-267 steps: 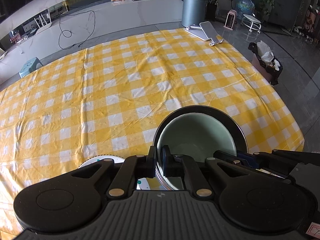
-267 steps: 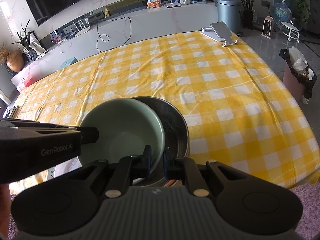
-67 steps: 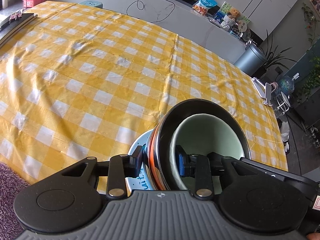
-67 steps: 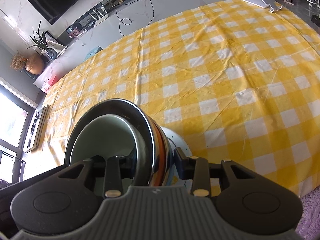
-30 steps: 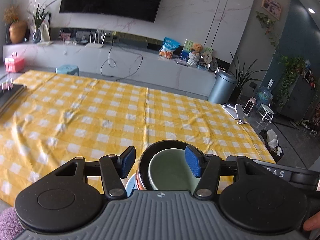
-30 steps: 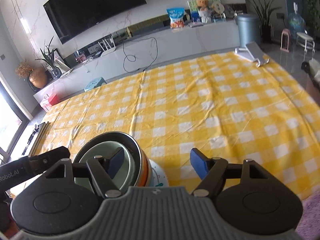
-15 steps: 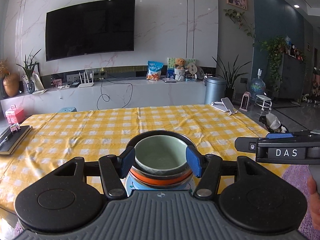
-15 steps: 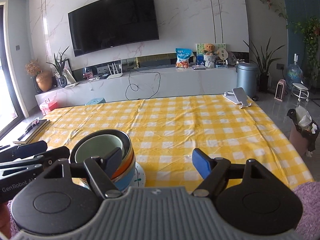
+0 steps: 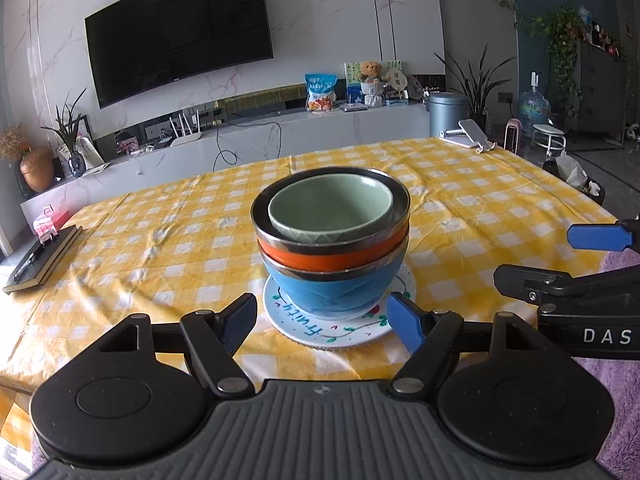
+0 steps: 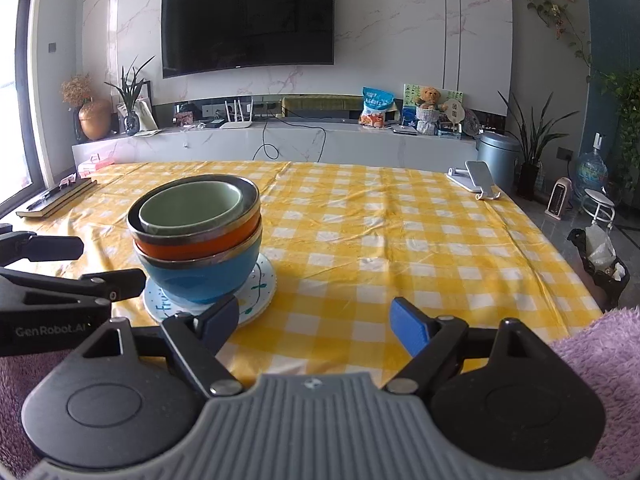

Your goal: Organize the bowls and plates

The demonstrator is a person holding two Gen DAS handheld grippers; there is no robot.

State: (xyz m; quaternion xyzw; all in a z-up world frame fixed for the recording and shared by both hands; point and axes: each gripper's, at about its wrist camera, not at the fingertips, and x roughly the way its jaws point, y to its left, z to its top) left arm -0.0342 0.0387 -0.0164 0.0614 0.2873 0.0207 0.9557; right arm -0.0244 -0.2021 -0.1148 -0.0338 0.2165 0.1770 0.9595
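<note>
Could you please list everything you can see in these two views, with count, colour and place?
Green bowl: one, pale green, nested on top of the stack.
Orange bowl: one, orange with a metal rim, under the green bowl.
Blue bowl: one, blue, bottom of the stack, on the plate.
Plate: one, white with writing, on the tablecloth at the near edge.
Tablecloth: one, yellow and white check, over the table.
Notebook: one, dark, far left of the table.
Phone stand: one, white, far right corner.
Television: one, black, on the wall.
Bin: one, grey, beyond the table.
Left tongs: black with blue pads, open, before the plate.
Right tongs: same, open, right of the stack.
</note>
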